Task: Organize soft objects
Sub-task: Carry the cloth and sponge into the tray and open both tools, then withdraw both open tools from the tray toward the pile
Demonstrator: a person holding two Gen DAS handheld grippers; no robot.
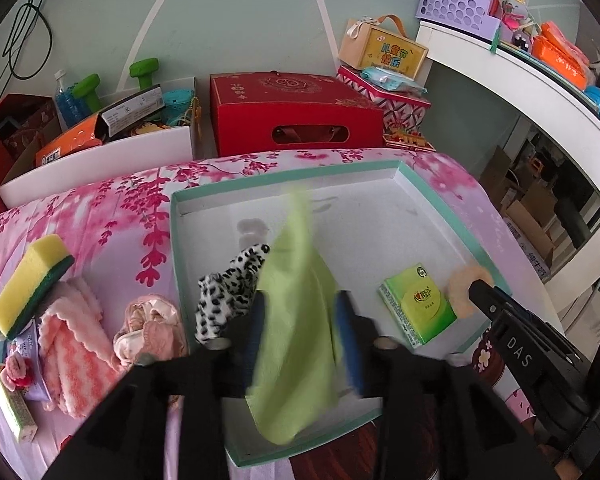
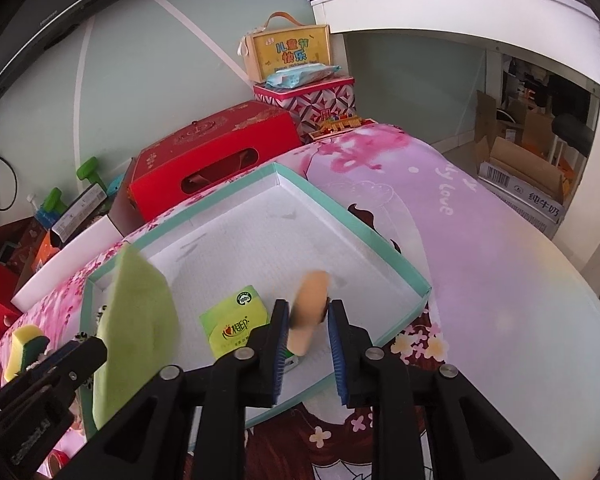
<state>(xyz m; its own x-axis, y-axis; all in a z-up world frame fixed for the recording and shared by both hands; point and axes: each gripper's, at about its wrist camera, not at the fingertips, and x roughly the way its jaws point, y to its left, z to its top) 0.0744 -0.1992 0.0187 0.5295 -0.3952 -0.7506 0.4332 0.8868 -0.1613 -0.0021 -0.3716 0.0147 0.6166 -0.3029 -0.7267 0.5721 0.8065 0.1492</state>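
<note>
So there's a big shallow cardboard box lid with a teal rim and white inside (image 1: 452, 216) sitting on the pink floral bedsheet (image 1: 100, 216). Left gripper (image 1: 302, 332) has its jaws spread, with a lime-green microfibre cloth (image 1: 296, 320) hanging blurred between them, over the lid. Whether a pad still touches it, can't tell. Right gripper (image 2: 308, 340) stands slightly parted around a round peach powder puff (image 2: 310, 300), also blurred, above the lid floor beside a small green tissue pack (image 2: 236, 320).
</note>
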